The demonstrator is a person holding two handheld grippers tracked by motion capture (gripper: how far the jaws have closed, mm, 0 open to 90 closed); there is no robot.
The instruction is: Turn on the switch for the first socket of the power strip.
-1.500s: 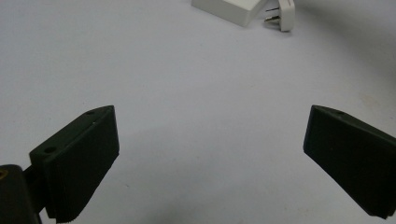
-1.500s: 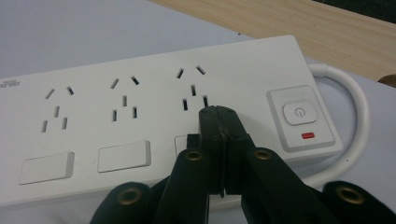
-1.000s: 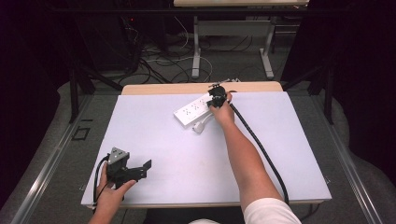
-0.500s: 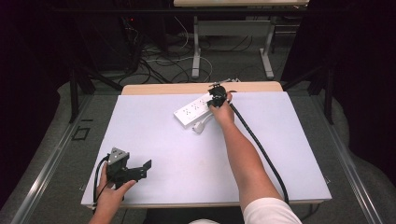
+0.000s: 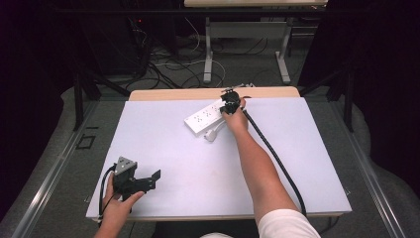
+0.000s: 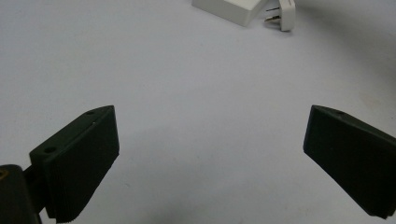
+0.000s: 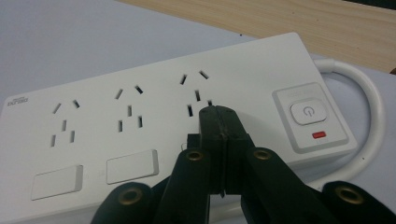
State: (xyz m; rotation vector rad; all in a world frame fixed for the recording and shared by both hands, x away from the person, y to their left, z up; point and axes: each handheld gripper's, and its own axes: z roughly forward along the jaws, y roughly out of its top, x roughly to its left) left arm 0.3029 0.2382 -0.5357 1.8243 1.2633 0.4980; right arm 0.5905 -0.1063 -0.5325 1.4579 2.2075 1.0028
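The power strip lies flat at the counter's far edge, right under your right gripper, whose fingers are pressed together, empty, just beside the power button. I'd say that button is not yet pressed. The loose plug waits far ahead of your left gripper, fingers spread wide, idle.

A white plastic power strip lies far on the bench, with a small white plug just before it.
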